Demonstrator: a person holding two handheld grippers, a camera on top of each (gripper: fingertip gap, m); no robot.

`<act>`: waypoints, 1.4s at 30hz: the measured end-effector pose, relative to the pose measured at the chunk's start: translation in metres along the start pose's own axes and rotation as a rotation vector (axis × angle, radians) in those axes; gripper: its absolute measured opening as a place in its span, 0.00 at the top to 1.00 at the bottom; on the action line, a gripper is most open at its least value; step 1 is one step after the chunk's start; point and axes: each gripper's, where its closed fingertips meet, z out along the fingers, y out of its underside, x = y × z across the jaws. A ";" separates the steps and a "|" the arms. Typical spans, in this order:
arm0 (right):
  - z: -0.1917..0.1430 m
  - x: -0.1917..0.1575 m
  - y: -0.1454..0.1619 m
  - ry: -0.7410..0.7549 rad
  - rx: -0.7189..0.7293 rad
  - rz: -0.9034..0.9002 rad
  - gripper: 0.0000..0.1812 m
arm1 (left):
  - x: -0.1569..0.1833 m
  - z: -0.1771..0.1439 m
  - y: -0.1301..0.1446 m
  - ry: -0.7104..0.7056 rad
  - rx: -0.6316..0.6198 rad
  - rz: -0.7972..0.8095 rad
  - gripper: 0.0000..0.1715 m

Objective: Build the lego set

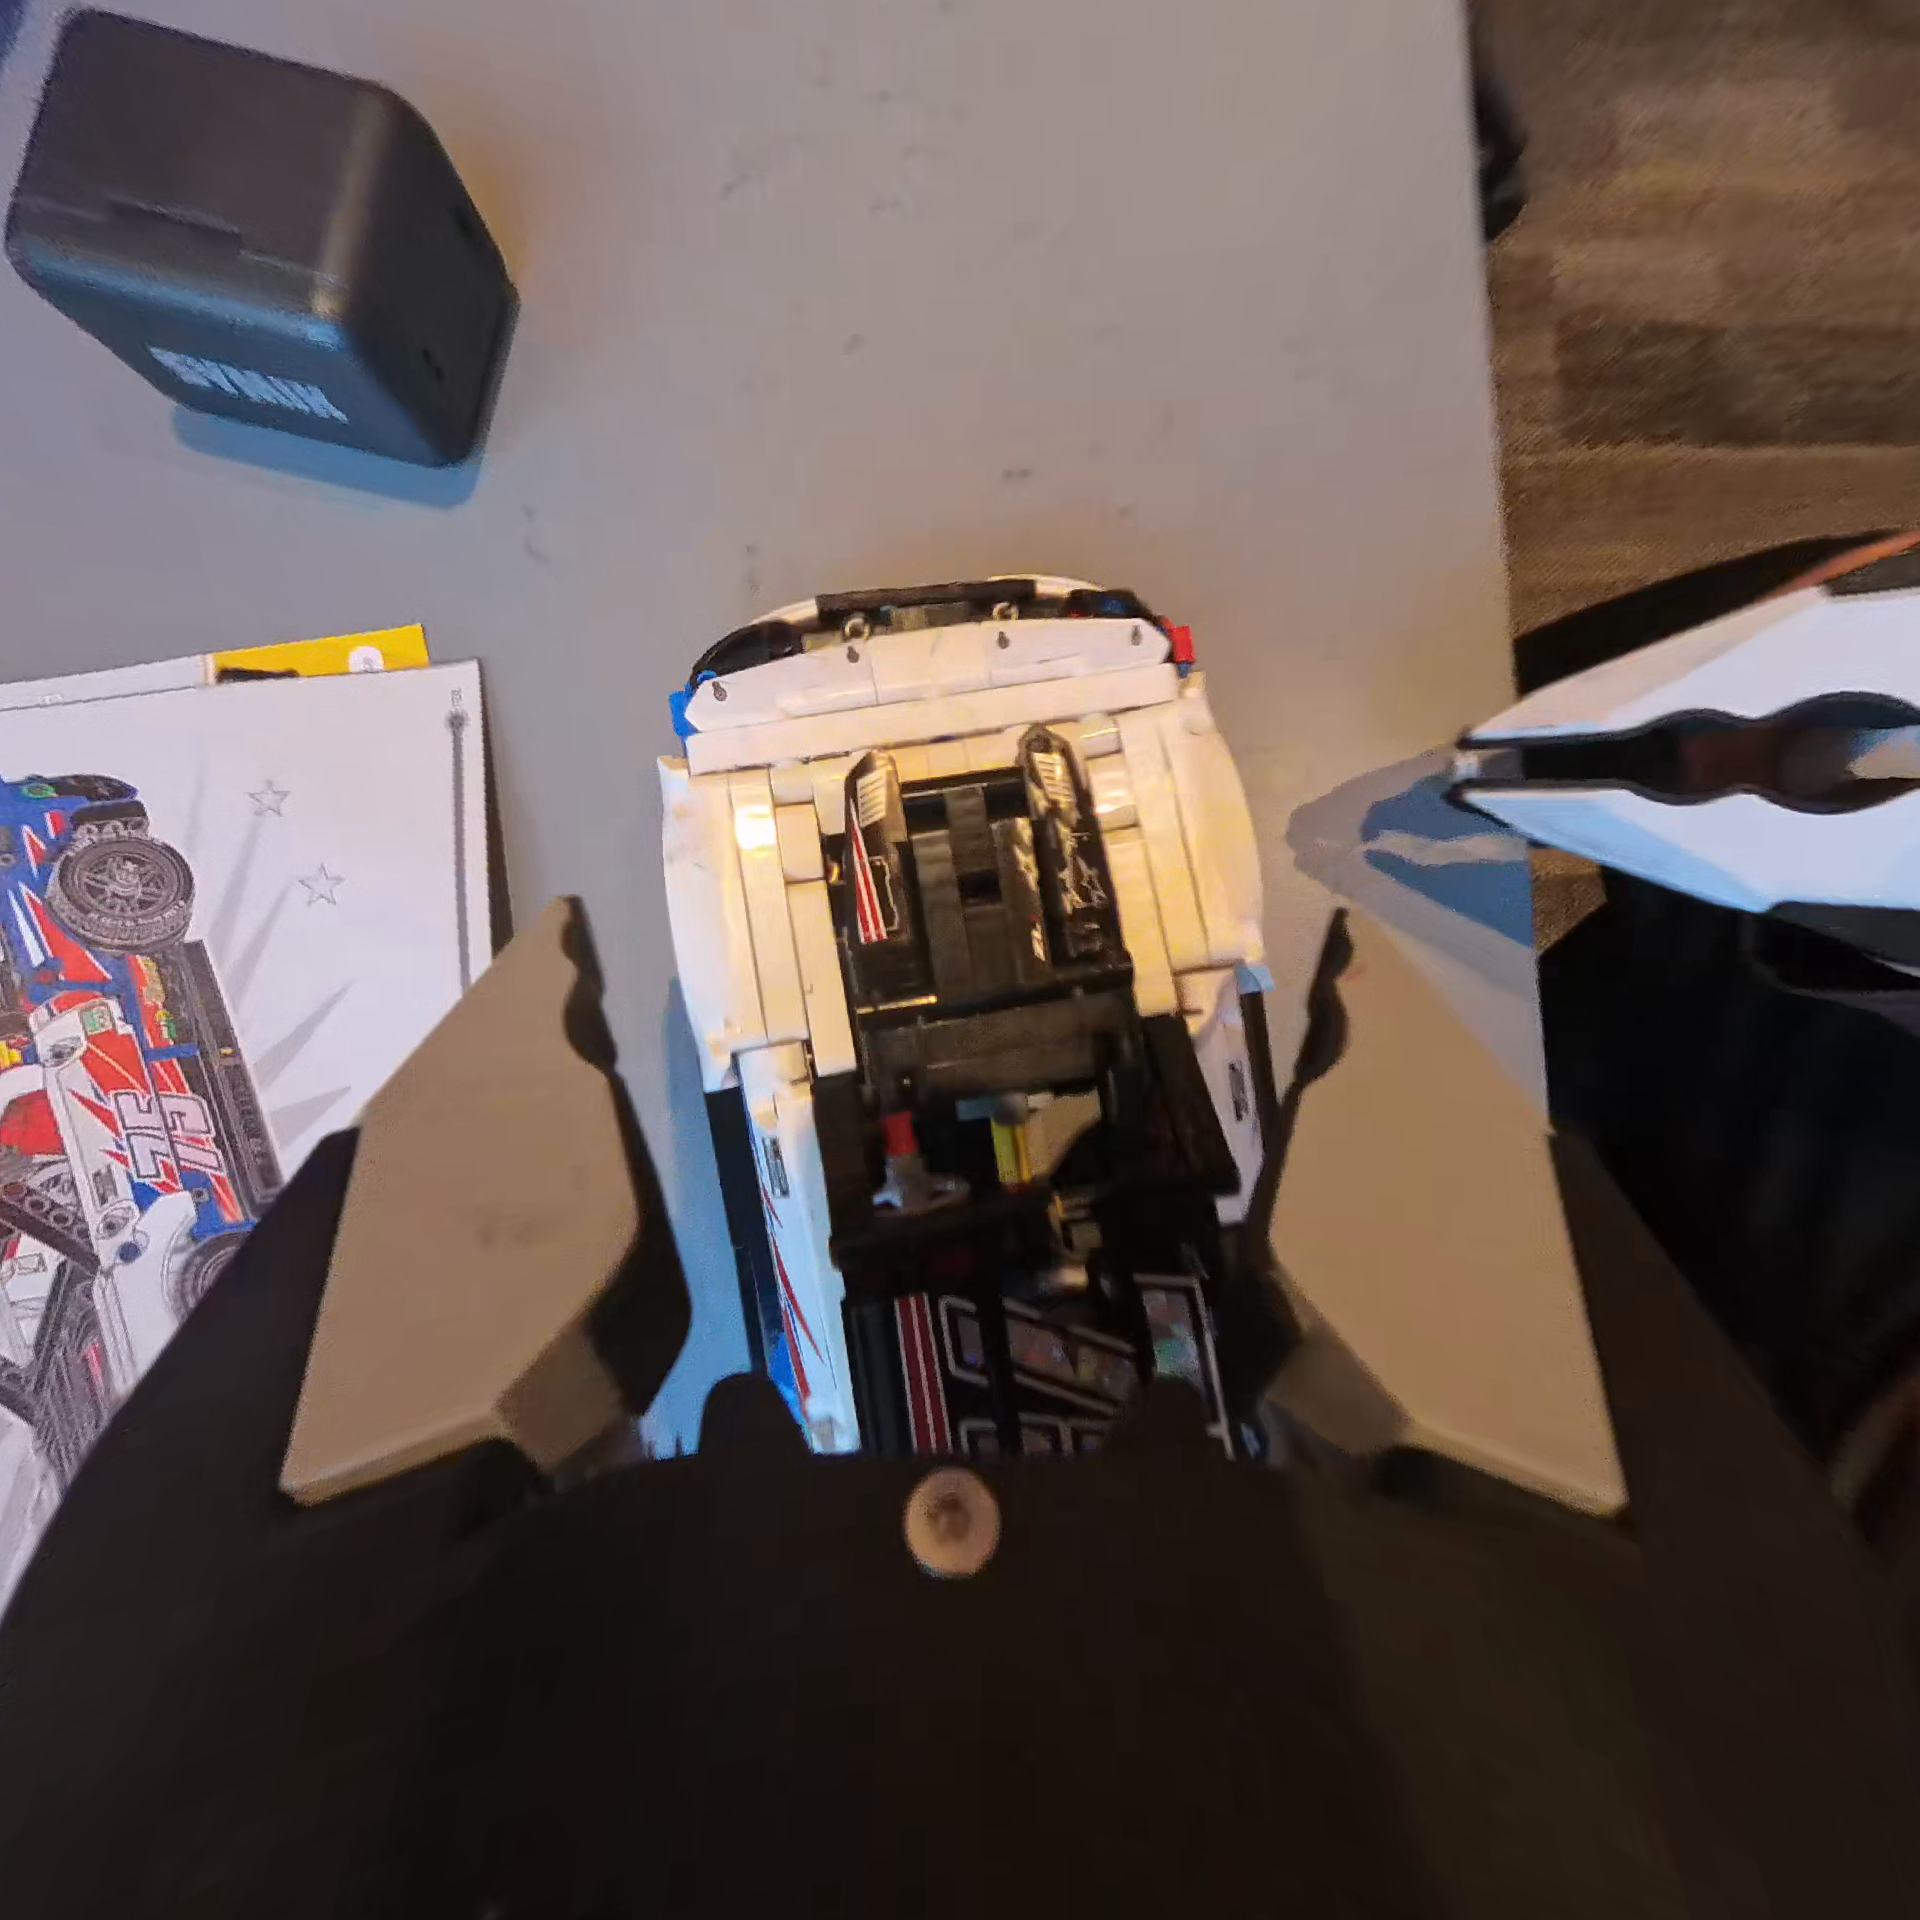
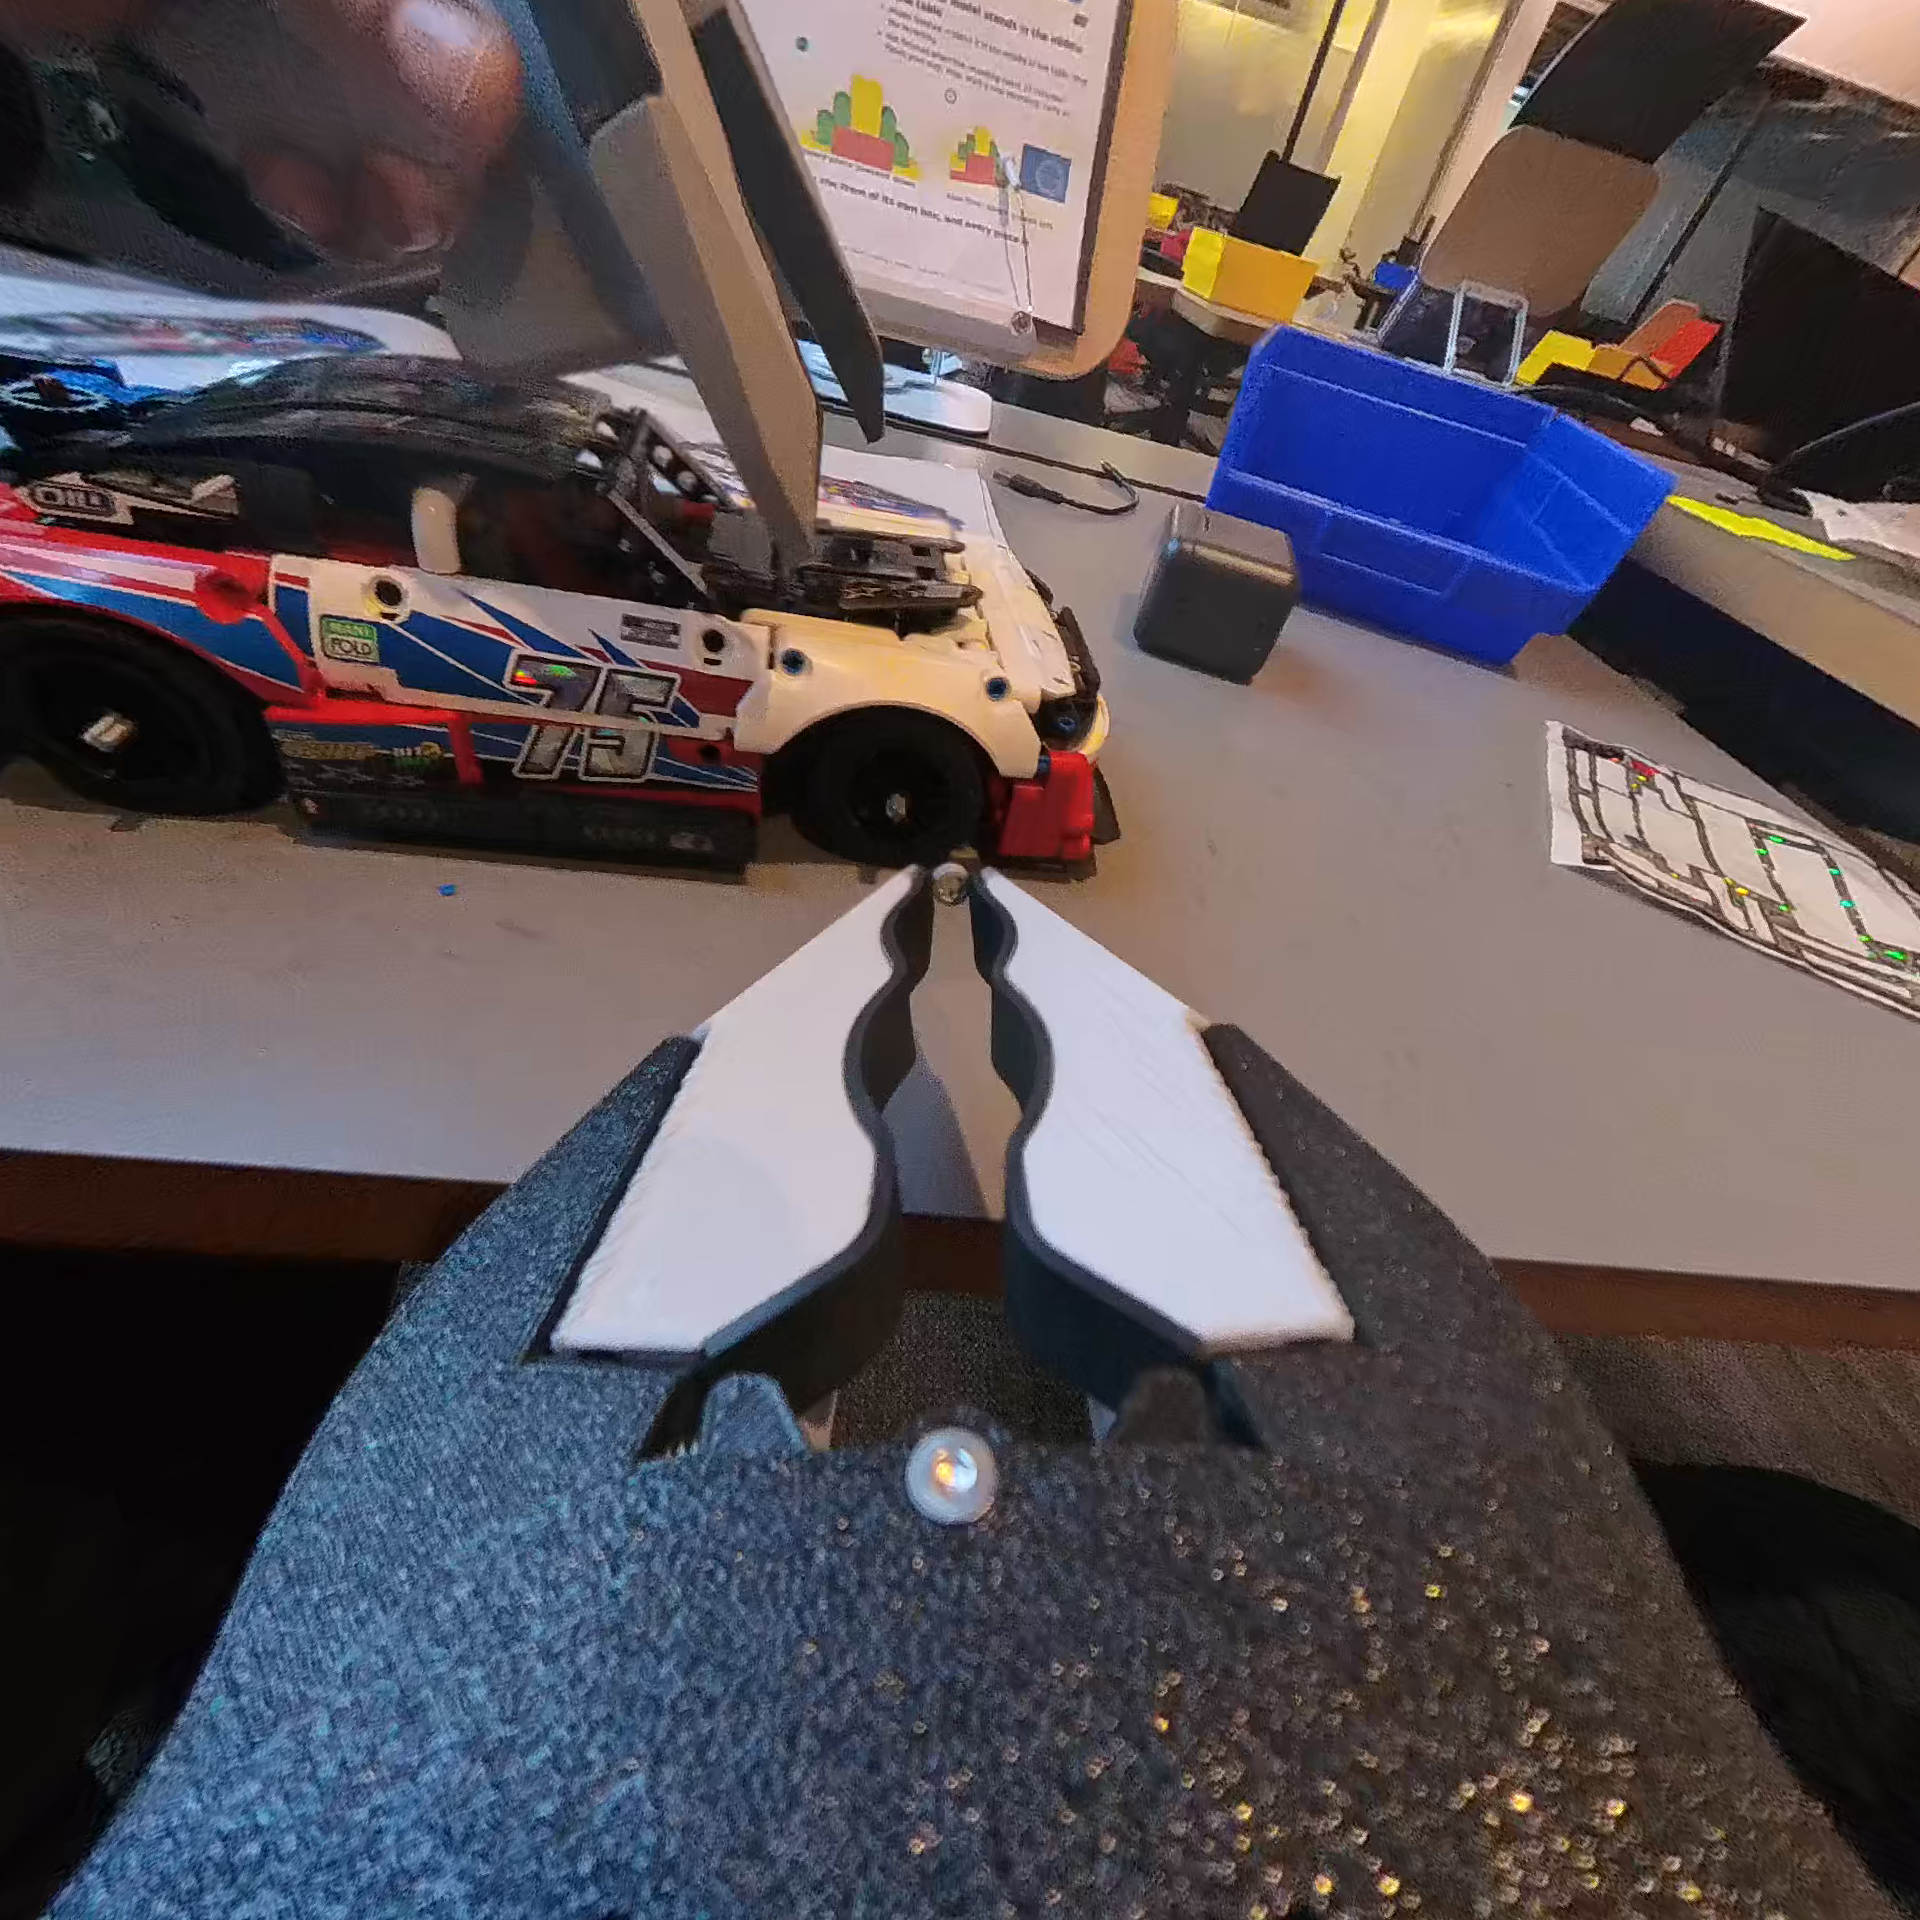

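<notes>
The Lego race car (image 2: pixel 520 675), white, red and blue with black wheels, stands on the grey table (image 2: pixel 1299 987). In the left wrist view I look down on its white hood and black engine bay (image 1: pixel 977 883). My left gripper (image 1: pixel 954 920) is open, its fingers straddling the car's front without gripping it; one of its fingers (image 2: pixel 727 312) shows above the hood in the right wrist view. My right gripper (image 2: pixel 948 894) is shut on a small grey round piece (image 2: pixel 948 879) at its tips, just in front of the car's front wheel. It also shows at the right of the left wrist view (image 1: pixel 1465 764).
A black cube-shaped box (image 1: pixel 260 229) sits beyond the car. The instruction booklet (image 1: pixel 208 987) lies left of it. A blue bin (image 2: pixel 1434 488), a printed sheet (image 2: pixel 1745 862) and a sign on a stand (image 2: pixel 966 156) are at the back right. The table's near edge (image 2: pixel 208 1174) is close.
</notes>
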 end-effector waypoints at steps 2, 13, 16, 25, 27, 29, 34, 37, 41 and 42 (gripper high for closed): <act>0.000 0.006 0.005 -0.001 -0.005 0.016 0.99 | -0.002 0.012 0.004 -0.025 -0.082 -0.009 0.19; -0.003 0.021 0.020 -0.010 0.023 0.067 0.99 | 0.000 0.042 0.051 -0.070 -0.508 0.129 0.07; -0.009 0.022 0.019 -0.014 0.042 0.085 0.99 | 0.000 0.042 0.052 -0.071 -0.526 0.123 0.07; -0.024 0.008 0.022 -0.019 0.061 0.094 0.99 | 0.019 0.039 0.054 -0.048 -0.559 0.240 0.08; -0.025 0.005 0.022 -0.018 0.059 0.085 0.99 | 0.028 0.039 0.053 -0.027 -0.560 0.278 0.08; -0.025 0.002 0.020 -0.019 0.059 0.075 0.99 | 0.039 0.038 0.047 0.013 -0.532 0.267 0.10; -0.026 -0.001 0.018 -0.011 0.057 0.069 0.99 | 0.057 0.039 0.038 0.087 -0.487 0.233 0.16; -0.030 0.000 0.017 0.005 0.085 0.076 0.99 | 0.056 0.041 0.040 0.075 -0.493 0.255 0.14; -0.038 -0.004 0.012 0.049 0.163 0.116 0.99 | 0.055 0.041 0.044 0.081 -0.478 0.307 0.13; -0.039 -0.008 0.012 0.059 0.178 0.117 0.99 | 0.054 0.041 0.046 0.080 -0.478 0.327 0.12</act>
